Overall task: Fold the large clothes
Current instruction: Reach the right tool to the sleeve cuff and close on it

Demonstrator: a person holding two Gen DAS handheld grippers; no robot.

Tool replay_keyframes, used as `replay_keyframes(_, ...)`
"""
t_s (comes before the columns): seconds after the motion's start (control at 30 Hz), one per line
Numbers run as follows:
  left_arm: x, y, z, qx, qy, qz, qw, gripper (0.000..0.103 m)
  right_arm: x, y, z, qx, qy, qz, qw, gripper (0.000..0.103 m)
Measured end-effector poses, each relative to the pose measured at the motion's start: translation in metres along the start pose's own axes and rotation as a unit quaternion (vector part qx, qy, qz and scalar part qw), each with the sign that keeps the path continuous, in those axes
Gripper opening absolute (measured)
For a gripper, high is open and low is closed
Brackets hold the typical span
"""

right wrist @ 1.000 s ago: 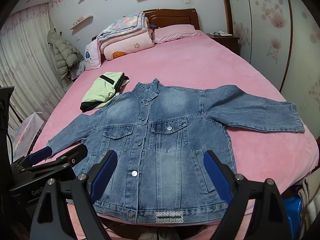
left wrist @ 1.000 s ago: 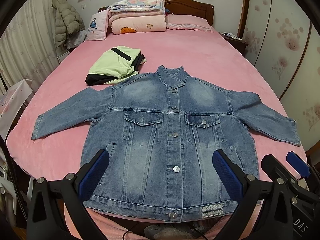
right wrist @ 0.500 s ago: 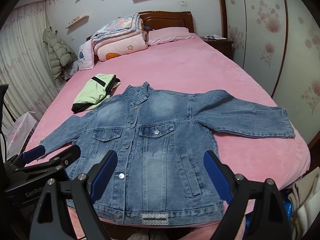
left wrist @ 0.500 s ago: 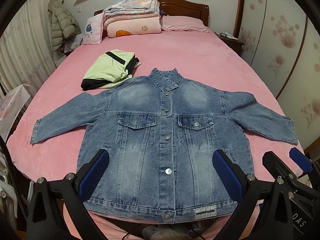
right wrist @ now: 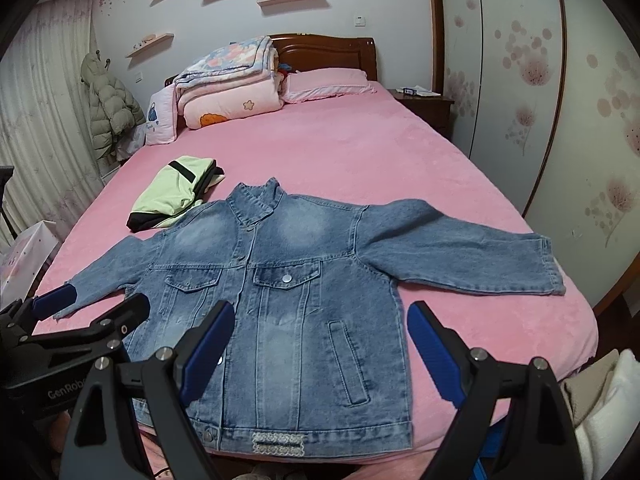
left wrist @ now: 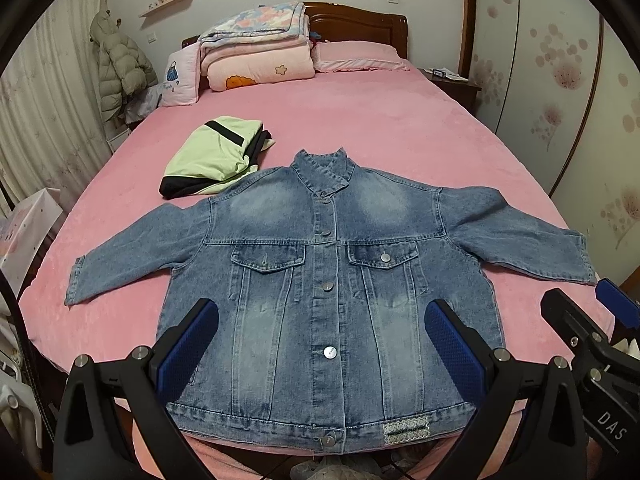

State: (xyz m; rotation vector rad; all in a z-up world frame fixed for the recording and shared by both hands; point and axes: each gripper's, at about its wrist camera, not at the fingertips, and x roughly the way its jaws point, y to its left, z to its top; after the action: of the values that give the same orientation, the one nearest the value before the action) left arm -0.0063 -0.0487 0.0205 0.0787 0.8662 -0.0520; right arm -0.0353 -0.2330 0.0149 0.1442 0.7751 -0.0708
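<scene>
A blue denim jacket [left wrist: 328,280] [right wrist: 280,300] lies flat and buttoned, front up, on the pink bed [left wrist: 360,128] [right wrist: 340,160], both sleeves spread outward and its hem at the near edge. My left gripper [left wrist: 322,344] hovers open above the jacket's lower half, holding nothing. My right gripper [right wrist: 320,344] is open too, over the jacket's right pocket area, empty. Each gripper shows at the other view's edge: the right gripper [left wrist: 592,320] and the left gripper [right wrist: 80,312].
A folded green and black garment [left wrist: 216,156] [right wrist: 176,192] sits beyond the left shoulder. Stacked quilts [left wrist: 256,48] and pillows fill the head of the bed. A padded coat [left wrist: 120,68] hangs at the left; wardrobe doors [left wrist: 560,80] stand at the right.
Both grippers have pulled back and tilted upward, so the jacket sits lower in view and more wall shows. The jacket has not moved. Both stay open.
</scene>
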Motion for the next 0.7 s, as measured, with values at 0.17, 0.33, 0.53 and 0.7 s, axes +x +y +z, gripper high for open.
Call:
replay_keyframes(0.17, -0.002, -0.002, 0.003, 0.003, -0.005, 0.000, 1.0000, 0.102, -0.001, -0.003, 0.000, 0.001, -0.001, -0.001, 1.000, 0.089)
replay_keyframes(0.33, -0.005, -0.006, 0.007, 0.006, -0.014, -0.002, 0.9999, 0.102, -0.005, -0.006, 0.000, 0.001, -0.007, -0.003, 1.000, 0.089)
replay_keyframes(0.53, -0.007, -0.013, 0.014, 0.013, -0.022, -0.004, 0.9997, 0.102, -0.010, -0.011, 0.004, 0.005, -0.016, -0.002, 1.000, 0.089)
replay_keyframes(0.7, -0.009, -0.019, 0.025, 0.010, -0.032, -0.010, 0.9994, 0.102, -0.014, -0.020, 0.013, 0.010, -0.027, -0.006, 1.000, 0.089)
